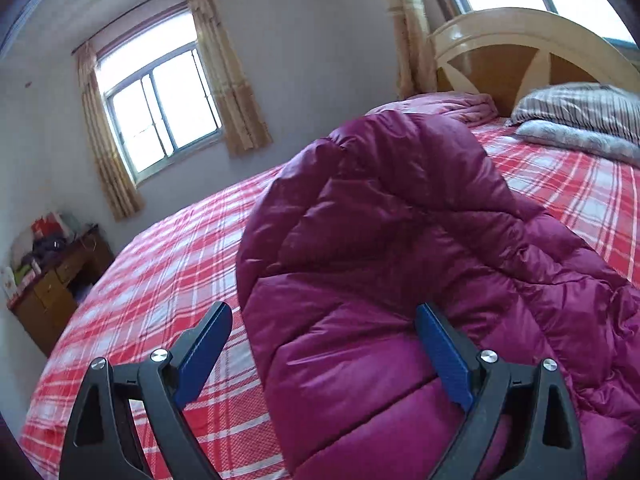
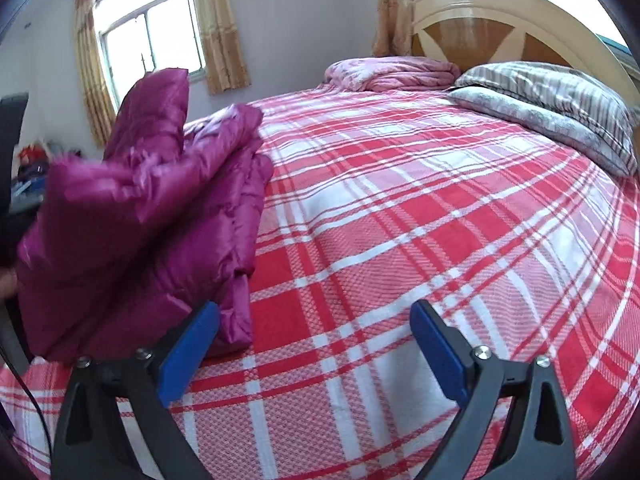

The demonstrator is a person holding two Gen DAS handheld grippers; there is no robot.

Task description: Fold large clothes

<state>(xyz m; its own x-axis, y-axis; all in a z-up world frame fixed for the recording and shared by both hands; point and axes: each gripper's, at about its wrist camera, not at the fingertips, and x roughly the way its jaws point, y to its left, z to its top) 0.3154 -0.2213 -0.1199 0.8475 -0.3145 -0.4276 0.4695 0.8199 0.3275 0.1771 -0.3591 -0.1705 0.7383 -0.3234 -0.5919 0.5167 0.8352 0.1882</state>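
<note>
Magenta and quilted, the puffer jacket (image 1: 400,248) lies bunched on the bed (image 2: 400,208) with its red-and-white plaid sheet, 1 padded section reared up above the rest. Your left gripper (image 1: 324,344) has its fingers spread wide, the jacket's edge sitting between them with neither blue pad pressing on it. Your right gripper (image 2: 316,340) is spread wide too, nothing but sheet between its 2 fingers, the jacket just beside its left finger (image 2: 188,352). Striped pillows (image 2: 560,104) and a folded pink quilt (image 2: 392,74) rest against the headboard (image 2: 500,16).
</note>
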